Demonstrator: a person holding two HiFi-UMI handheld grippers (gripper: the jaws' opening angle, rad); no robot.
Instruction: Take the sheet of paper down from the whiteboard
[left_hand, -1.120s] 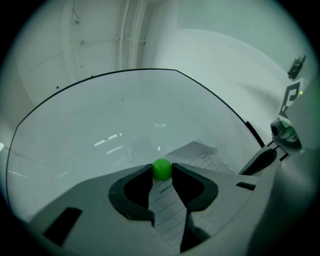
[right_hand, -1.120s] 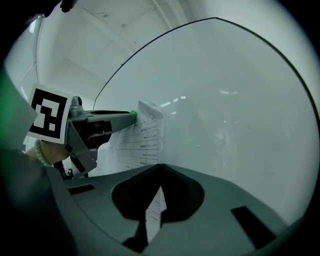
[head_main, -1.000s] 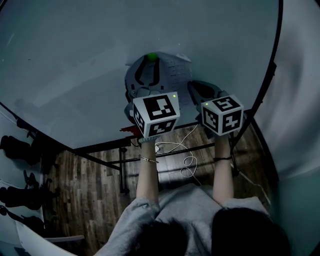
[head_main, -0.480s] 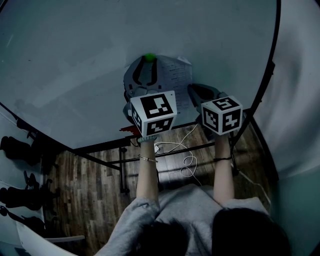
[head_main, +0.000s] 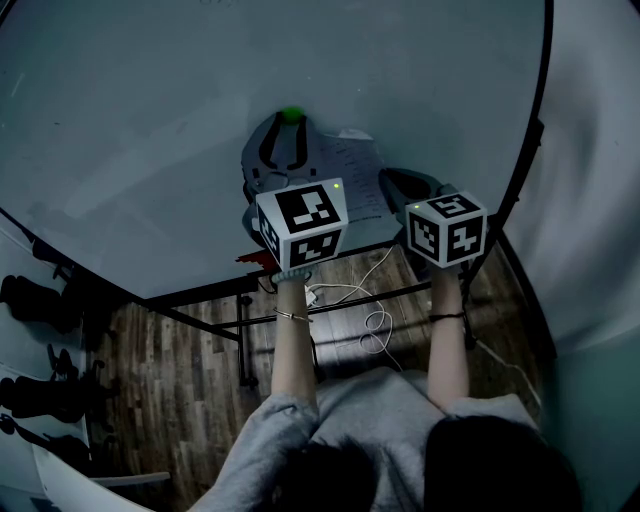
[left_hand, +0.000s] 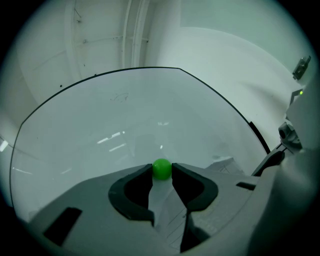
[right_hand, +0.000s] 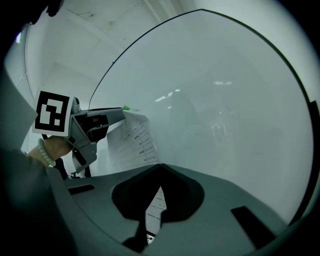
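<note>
Sheet (right_hand: 134, 139): lwr corner pinched in rt hand-held gripper (right_hand: 160, 164).

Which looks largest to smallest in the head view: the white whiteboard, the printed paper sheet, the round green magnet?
1. White whiteboard
2. Printed paper sheet, partly covered
3. Round green magnet

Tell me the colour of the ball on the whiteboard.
Green; the ball shows best in the left gripper view.
</note>
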